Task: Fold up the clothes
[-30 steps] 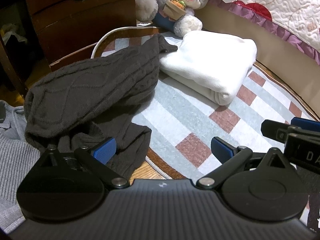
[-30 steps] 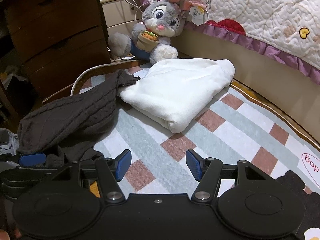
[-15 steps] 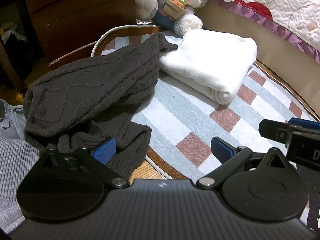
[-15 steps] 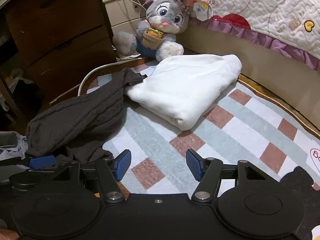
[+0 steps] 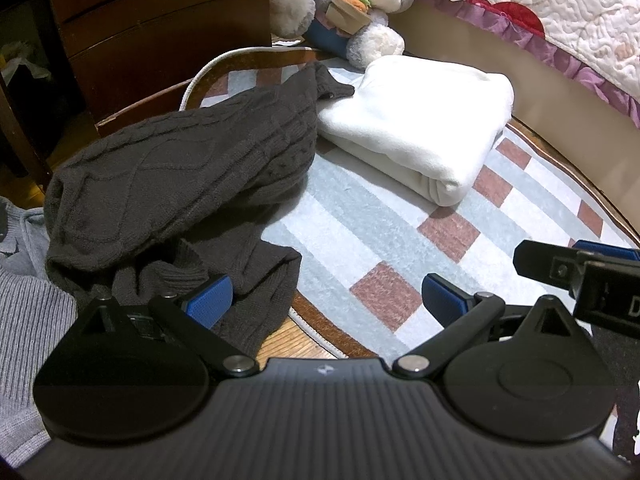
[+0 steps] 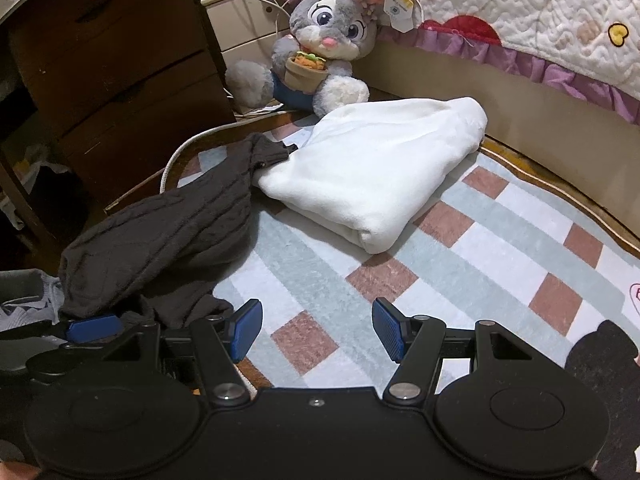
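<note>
A dark brown cable-knit sweater (image 5: 180,176) lies crumpled on the left of the checked rug (image 5: 360,236); it also shows in the right wrist view (image 6: 168,240). A folded white garment (image 5: 416,128) lies behind it on the rug, also in the right wrist view (image 6: 376,172). My left gripper (image 5: 326,300) is open and empty, its left pad (image 5: 210,300) against the sweater's near edge. My right gripper (image 6: 316,330) is open and empty above the rug.
A grey knit garment (image 5: 28,304) lies at the far left. A plush rabbit (image 6: 320,56) sits at the back by a dark wooden dresser (image 6: 112,64). A bed with a quilted cover (image 6: 540,20) runs along the right. The right gripper's finger (image 5: 560,264) shows in the left wrist view.
The right gripper has drawn back and risen a little, so the rabbit and white garment sit lower in its view. The left gripper has barely moved.
</note>
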A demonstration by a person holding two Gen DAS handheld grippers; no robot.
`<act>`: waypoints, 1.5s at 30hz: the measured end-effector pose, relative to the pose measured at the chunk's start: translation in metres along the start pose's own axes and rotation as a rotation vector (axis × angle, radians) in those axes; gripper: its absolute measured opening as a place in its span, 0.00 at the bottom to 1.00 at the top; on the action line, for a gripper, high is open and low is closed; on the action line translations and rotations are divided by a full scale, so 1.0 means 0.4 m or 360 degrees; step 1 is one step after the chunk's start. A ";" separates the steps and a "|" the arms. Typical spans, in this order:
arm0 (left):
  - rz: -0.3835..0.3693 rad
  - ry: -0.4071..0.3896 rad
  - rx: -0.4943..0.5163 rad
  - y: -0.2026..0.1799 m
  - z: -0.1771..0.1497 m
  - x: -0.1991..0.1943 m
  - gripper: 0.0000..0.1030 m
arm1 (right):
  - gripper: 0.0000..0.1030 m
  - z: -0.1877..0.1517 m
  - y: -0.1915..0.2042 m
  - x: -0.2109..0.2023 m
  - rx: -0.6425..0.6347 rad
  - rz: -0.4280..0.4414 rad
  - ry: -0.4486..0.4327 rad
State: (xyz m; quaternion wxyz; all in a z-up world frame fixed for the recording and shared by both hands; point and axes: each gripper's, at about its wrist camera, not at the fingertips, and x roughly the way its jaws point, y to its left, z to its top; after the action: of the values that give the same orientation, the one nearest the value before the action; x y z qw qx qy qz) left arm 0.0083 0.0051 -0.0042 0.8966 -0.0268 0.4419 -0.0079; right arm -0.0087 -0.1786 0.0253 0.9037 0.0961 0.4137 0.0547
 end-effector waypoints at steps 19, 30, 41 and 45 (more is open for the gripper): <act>0.0083 0.0014 0.0027 -0.002 -0.005 0.022 1.00 | 0.64 -0.022 -0.015 0.029 0.0070 0.0128 0.0065; 0.0210 -0.0145 -0.0145 0.053 -0.004 0.071 1.00 | 0.66 -0.043 -0.106 0.150 0.0507 0.0421 0.0079; 0.0457 -0.0284 -0.0465 0.241 0.184 0.100 0.73 | 0.69 0.090 0.035 0.402 0.0615 0.0839 0.0185; 0.0542 -0.0246 -0.0604 0.327 0.213 0.141 0.73 | 0.74 0.141 0.093 0.495 0.0619 0.0948 0.0208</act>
State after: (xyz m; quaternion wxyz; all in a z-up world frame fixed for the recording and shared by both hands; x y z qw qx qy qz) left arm 0.1089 0.1369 -0.0043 0.8950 -0.1202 0.3639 0.2282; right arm 0.1625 -0.1141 -0.0765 0.7845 0.3789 0.4271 0.2420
